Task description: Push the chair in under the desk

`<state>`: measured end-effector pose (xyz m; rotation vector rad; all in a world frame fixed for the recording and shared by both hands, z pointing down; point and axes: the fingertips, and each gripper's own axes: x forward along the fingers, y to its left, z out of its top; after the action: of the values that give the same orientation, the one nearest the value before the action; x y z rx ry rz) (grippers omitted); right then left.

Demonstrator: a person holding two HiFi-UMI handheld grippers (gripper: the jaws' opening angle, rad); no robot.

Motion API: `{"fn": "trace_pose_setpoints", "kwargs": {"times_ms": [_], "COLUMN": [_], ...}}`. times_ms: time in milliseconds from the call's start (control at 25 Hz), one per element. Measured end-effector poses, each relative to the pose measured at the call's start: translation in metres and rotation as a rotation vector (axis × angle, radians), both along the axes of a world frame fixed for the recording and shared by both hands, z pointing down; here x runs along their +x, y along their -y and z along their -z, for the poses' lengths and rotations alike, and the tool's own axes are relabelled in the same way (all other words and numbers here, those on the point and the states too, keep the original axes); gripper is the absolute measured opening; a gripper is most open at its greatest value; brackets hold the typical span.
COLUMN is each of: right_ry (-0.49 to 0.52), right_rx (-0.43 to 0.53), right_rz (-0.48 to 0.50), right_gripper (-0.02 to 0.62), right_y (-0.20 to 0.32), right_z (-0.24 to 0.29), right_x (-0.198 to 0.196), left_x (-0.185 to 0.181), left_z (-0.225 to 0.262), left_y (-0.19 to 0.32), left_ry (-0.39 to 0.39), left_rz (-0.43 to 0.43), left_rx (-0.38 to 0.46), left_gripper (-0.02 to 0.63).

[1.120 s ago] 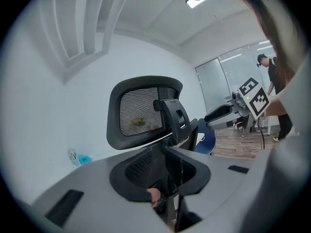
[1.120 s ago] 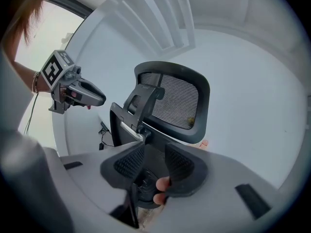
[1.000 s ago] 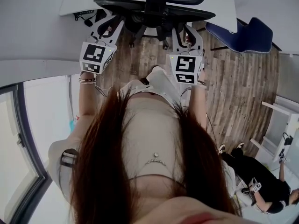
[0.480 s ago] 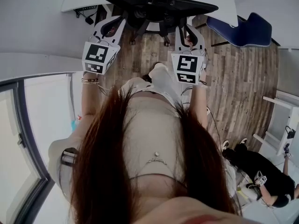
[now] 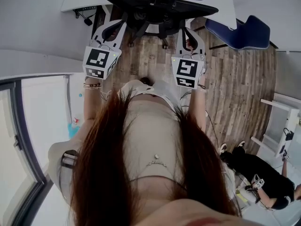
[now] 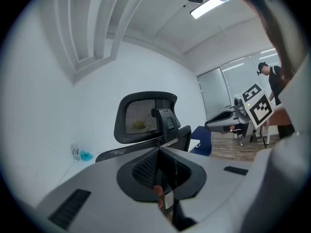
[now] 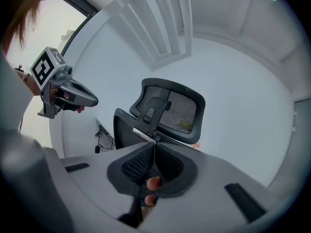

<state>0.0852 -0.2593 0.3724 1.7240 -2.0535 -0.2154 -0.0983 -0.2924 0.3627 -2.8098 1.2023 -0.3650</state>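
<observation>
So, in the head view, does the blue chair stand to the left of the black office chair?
No, the blue chair stands to the picture's right of the black office chair, on the wooden floor.

No words, numbers or brand names can be read in any view. The only signs are black and white square patterns. One sits on top of the left cube (image 5: 99,59), which is part of the left tool (image 5: 114,27). Another sits on top of the right cube (image 5: 187,70), which is part of the right tool (image 5: 188,32). Each pattern is made of small blocks, not letters. The right cube's pattern also shows in the left gripper view, and the left cube's pattern shows in the right gripper view.
</observation>
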Motion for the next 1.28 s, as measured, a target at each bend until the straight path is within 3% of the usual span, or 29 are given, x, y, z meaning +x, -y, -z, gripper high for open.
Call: {"fn": "trace_pose_setpoints", "kwargs": {"times_ms": [600,1280], "right_ry": [-0.034,-0.031], "right_rx": [-0.007,-0.016], "right_rz": [0.012,0.026], "right_gripper": [0.025,0.025], "right_y": [-0.027,-0.077], "right_z": [0.005,0.008], "right_x": [0.029,0.044], "left_x": [0.019,0.041], "left_z": [0.023,0.026], "left_y": [-0.033,-0.085], "left_ry": [-0.112,-0.083], "left_rz": [0.102,0.146], "left_rx": [0.004,-0.008], "left_gripper": [0.005,0.005]}}
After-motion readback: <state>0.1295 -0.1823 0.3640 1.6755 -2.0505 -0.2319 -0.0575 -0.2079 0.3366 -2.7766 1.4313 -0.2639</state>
